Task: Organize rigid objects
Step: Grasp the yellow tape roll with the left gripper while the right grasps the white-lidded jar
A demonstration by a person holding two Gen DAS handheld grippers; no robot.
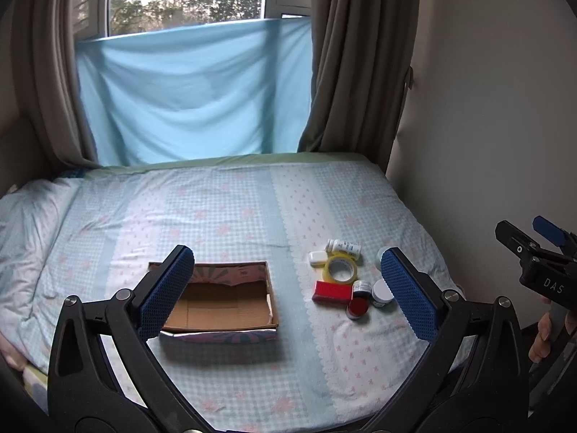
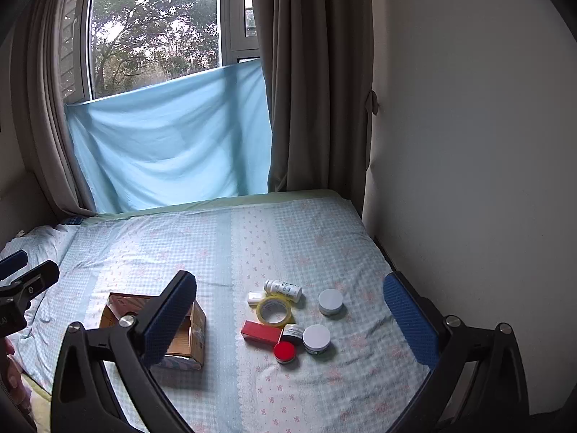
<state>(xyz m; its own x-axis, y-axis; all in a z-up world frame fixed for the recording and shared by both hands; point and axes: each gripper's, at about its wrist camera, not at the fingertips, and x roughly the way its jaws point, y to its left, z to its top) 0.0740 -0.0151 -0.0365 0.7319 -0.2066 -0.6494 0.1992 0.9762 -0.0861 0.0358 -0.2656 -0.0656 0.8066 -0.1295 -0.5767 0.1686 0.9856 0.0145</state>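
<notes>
Both my grippers spread wide, empty: left gripper (image 1: 288, 288), right gripper (image 2: 299, 319). Bed (image 2: 310, 231) beneath. Cardboard box (image 1: 230, 310) empty, left of cluster. Tape roll (image 2: 276, 311), red box (image 2: 260, 332), bottle (image 2: 283, 289), jars touching. Risk: crowded cluster, finger nudges neighbour; soft sheet lets round jars roll.

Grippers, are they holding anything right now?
No. The left gripper and right gripper are both open and empty above the bed.
</notes>
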